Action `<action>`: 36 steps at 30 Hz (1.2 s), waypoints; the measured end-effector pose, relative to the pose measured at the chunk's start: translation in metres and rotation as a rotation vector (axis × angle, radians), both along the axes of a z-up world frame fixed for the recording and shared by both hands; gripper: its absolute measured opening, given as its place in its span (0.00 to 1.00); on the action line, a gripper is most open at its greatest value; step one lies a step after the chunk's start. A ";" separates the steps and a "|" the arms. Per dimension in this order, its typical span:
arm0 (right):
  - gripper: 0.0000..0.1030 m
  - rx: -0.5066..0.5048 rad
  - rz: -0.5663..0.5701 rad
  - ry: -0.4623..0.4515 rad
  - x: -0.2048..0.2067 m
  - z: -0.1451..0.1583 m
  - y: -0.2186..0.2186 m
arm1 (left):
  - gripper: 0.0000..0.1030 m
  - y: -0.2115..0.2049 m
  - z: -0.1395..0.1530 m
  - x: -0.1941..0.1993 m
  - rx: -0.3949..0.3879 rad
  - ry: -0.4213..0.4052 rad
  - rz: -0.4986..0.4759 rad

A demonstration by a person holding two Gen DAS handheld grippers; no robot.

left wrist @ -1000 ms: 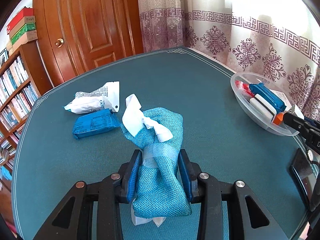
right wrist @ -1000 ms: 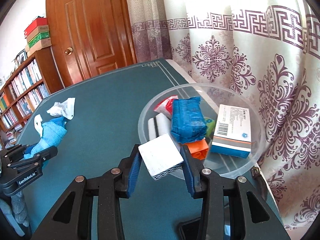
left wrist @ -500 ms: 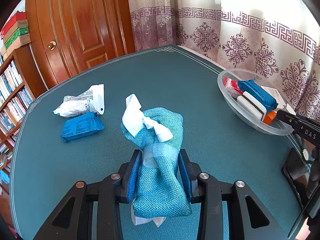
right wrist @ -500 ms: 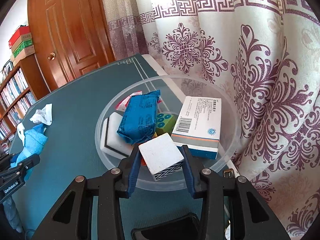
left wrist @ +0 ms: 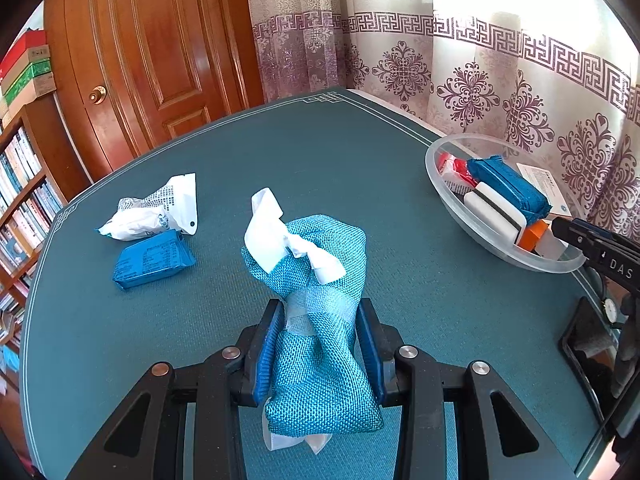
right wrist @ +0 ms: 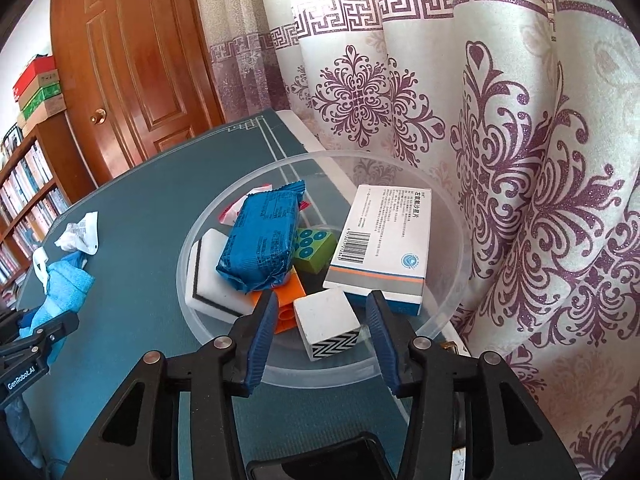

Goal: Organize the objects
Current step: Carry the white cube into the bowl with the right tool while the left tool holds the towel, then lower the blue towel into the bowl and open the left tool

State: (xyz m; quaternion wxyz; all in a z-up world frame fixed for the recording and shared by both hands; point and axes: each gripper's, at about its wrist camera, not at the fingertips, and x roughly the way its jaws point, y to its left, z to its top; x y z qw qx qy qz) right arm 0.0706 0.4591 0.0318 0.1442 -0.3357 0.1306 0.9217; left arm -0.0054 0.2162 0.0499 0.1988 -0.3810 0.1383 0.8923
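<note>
Far left on the green table (left wrist: pixel 328 168), a crumpled white wrapper (left wrist: pixel 154 212) lies touching a blue snack packet (left wrist: pixel 152 258), both well off to the left and ahead of the left gripper (left wrist: pixel 318 344). That gripper is clamped on a teal mesh cloth bundle (left wrist: pixel 320 312), blue pads pressing it on both sides. The bundle's long axis runs straight along the fingers, white paper poking out at the top and underneath. What is wrapped inside, I can't say.

Moving right: the clear plastic bowl (left wrist: pixel 476 220) sits ahead and to the right of the left gripper, near the curtain edge of the table. So the carry for that bundle, as I read it, is forward and right.

Over the bowl hangs the right gripper (right wrist: pixel 320 324), its jaws standing apart with gaps either side of a white cube with a zigzag face (right wrist: pixel 326 322). The cube looks to be resting in the bowl, against an orange block (right wrist: pixel 286 298), but the bowl floor under it is hard to make out. Behind sit a second blue packet (right wrist: pixel 262 242), a white sponge (right wrist: pixel 204 276), a green block (right wrist: pixel 314 248) and a medicine box (right wrist: pixel 384 248). A red-and-white wrapper is mostly hidden behind the packet.

The right gripper is far nearer the bowl; the left is nearer the table's leftovers.
</note>
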 end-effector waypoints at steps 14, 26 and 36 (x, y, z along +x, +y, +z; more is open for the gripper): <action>0.46 0.006 0.009 0.006 0.009 0.000 0.004 | 0.38 0.027 0.008 0.000 0.026 -0.034 -0.065; 0.46 0.015 0.036 0.025 0.016 -0.002 0.002 | 0.38 0.064 0.028 -0.008 0.087 -0.058 -0.148; 0.46 -0.008 0.044 0.044 0.018 -0.001 0.004 | 0.38 0.107 0.046 -0.008 0.136 -0.046 -0.256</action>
